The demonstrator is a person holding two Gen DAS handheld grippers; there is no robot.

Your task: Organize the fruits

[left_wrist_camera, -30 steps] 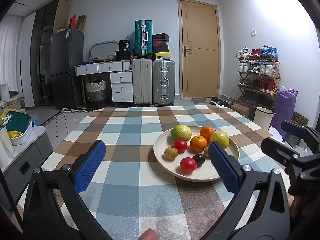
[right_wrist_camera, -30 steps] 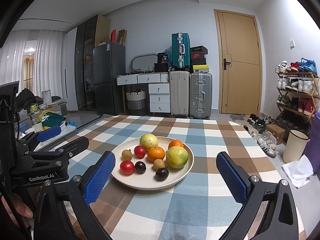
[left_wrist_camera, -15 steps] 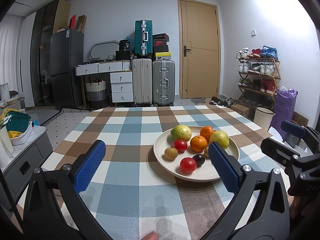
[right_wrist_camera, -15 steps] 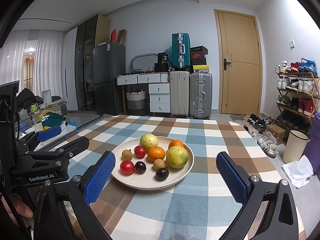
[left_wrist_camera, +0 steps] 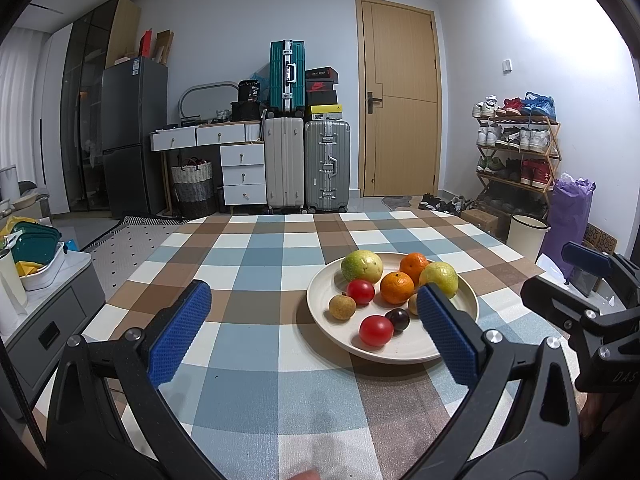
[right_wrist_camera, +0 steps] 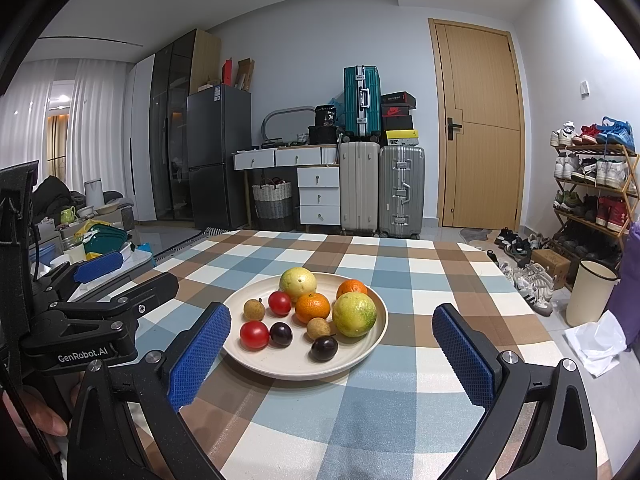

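The left claw (left_wrist_camera: 314, 326) hung above the checked desk (left_wrist_camera: 256, 264) with its blue pads (left_wrist_camera: 178, 336) spread wide apart and nothing between them. The right claw (right_wrist_camera: 332, 354) was likewise spread wide and empty, low over the near edge of the desk.

A cream plate (right_wrist_camera: 352, 364) lay just ahead of the right claw, between the lines of its two pads, and ahead and to the right of the left claw, whose right pad overlapped the plate's near rim in the left wrist view. All the fruit sat on the plate: two yellow-green round fruits (right_wrist_camera: 354, 314), two oranges (right_wrist_camera: 313, 307), two red tomatoes (right_wrist_camera: 254, 335), two dark plums (right_wrist_camera: 324, 348) and two small tan longans (right_wrist_camera: 254, 309). The larger fruits lay farther from the claws, the tomatoes, plums and longans nearer. Neither claw touched the plate or any fruit.

Each claw appeared at the edge of the other's view, the left one to the left of the right one.
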